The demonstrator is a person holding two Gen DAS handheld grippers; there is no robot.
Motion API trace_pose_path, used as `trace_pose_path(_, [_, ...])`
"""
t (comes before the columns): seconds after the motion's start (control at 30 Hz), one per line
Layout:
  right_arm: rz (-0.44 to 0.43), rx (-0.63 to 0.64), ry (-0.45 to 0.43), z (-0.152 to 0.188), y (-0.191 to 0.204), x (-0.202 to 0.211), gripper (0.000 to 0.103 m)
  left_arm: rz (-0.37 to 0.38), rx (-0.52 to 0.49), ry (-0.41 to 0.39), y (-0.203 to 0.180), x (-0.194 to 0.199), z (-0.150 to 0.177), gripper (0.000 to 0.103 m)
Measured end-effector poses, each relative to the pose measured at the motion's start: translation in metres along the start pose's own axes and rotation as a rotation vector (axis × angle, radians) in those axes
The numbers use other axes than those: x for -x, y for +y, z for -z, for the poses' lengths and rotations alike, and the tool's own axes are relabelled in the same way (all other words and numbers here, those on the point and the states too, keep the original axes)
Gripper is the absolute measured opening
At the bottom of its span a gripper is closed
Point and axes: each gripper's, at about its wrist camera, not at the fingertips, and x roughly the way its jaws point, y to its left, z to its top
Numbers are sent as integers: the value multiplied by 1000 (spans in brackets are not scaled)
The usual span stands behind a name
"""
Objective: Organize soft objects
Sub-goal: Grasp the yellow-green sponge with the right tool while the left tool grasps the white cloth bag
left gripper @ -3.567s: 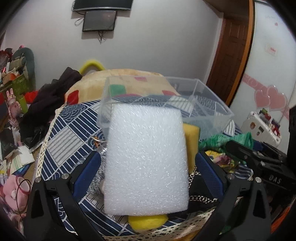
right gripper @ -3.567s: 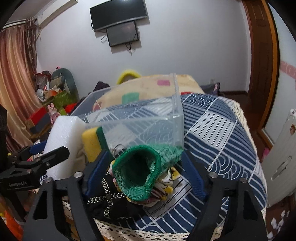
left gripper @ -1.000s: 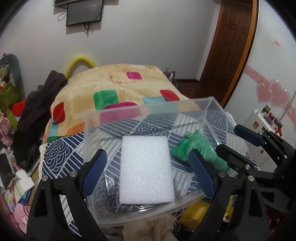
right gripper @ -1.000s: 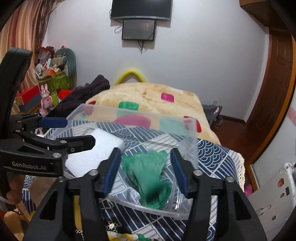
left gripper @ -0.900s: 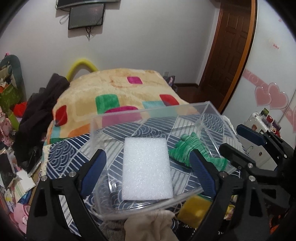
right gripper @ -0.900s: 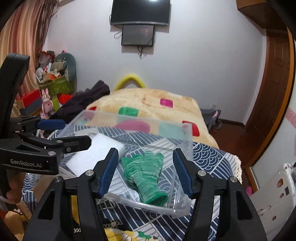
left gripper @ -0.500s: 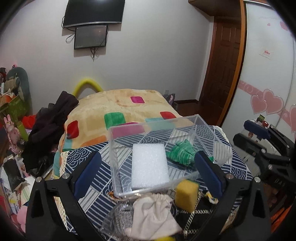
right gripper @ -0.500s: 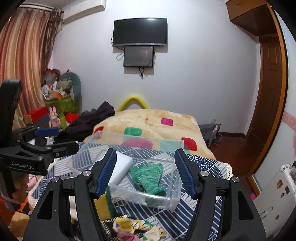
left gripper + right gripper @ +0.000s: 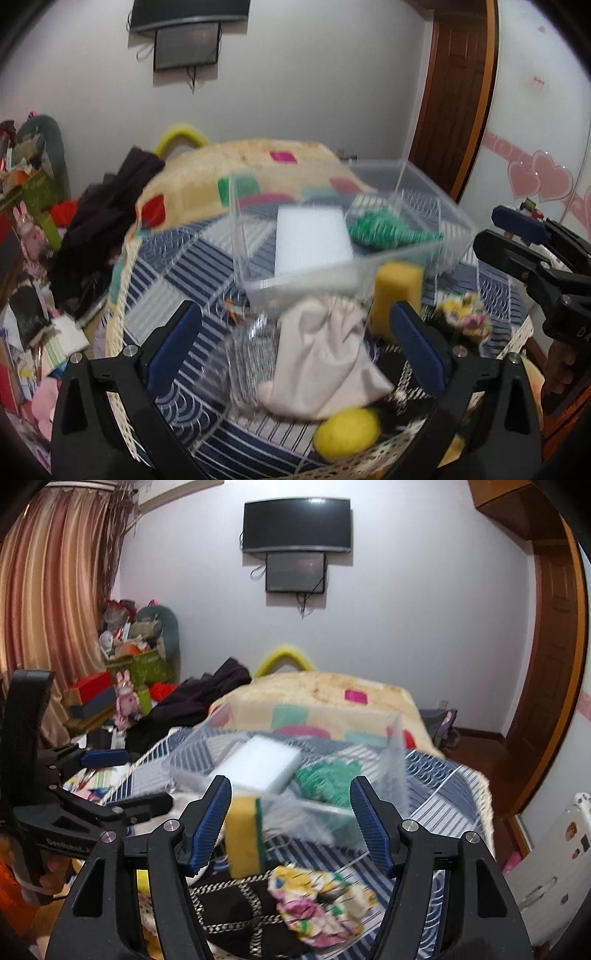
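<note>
A clear plastic bin stands on the blue patterned table. A white foam block and a green glove lie inside it. In front of the bin lie a beige cloth pouch, a yellow sponge, a yellow ball, a floral scrunchie and a black chain item. My left gripper is open and empty above the pouch. My right gripper is open and empty above the sponge and scrunchie.
A clear round lid or dish lies beside the pouch. A bed with a patched blanket stands behind the table. Clutter and boxes fill the left side. A door is at the right.
Both grippers, earlier holding the foam block and the glove, have let them go in the bin and pulled back toward the table's near edge. Now both hang open over the loose items.
</note>
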Motion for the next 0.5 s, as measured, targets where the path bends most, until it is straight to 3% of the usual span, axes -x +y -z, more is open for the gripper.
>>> trace_pose_path(0.23, [-44,2,103,15,13,-32,63,14,29,66,4,-27,24,102])
trace_pose_path(0.3, [-47,6,121,19,13,-36,62,14,33,63,5,-28,26,90])
trace_pose_path(0.43, [-68,-3,156,25,15,-45,49,20,30,44,4,-28,28,78])
trace_pose_path(0.5, [-82,-15,176,27,15,-49,45,19,19,40,2,-26,28,67])
